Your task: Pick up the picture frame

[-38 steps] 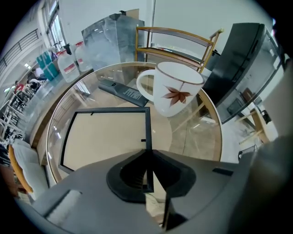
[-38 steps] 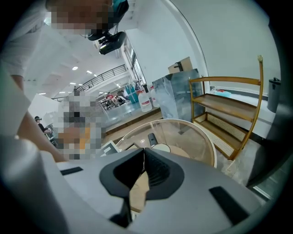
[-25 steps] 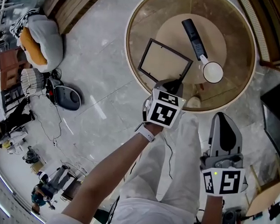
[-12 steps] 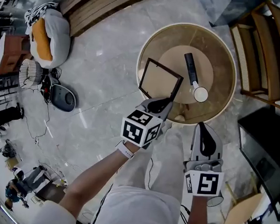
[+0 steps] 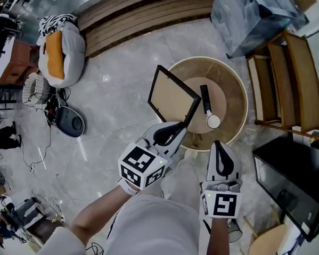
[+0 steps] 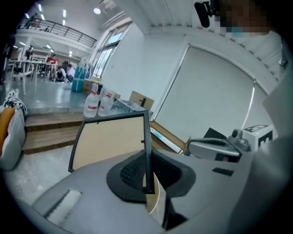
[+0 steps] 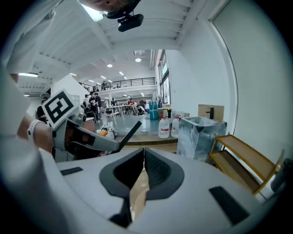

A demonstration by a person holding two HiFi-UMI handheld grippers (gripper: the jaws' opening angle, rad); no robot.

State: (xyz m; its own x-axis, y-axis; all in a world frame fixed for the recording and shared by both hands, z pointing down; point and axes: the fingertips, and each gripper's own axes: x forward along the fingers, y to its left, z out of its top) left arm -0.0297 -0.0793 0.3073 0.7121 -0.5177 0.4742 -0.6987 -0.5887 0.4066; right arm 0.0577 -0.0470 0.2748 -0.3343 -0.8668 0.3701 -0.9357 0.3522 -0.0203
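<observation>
My left tool (image 5: 176,128) is clamped on one edge of the picture frame (image 5: 172,95), whose thin black border stands upright between the jaws in the left gripper view. The frame hangs tilted, clear of the round worktop (image 5: 235,93), and in the head view it overlaps that worktop's left rim. On the worktop lie a dark remote (image 5: 205,98) and, at its end, a white cup (image 5: 213,121); I cannot see what the cup holds. My right tool (image 5: 221,150) has its jaws pressed together on nothing, near the worktop's near rim. Beyond sits a clear bin (image 5: 250,20); its contents are unreadable.
</observation>
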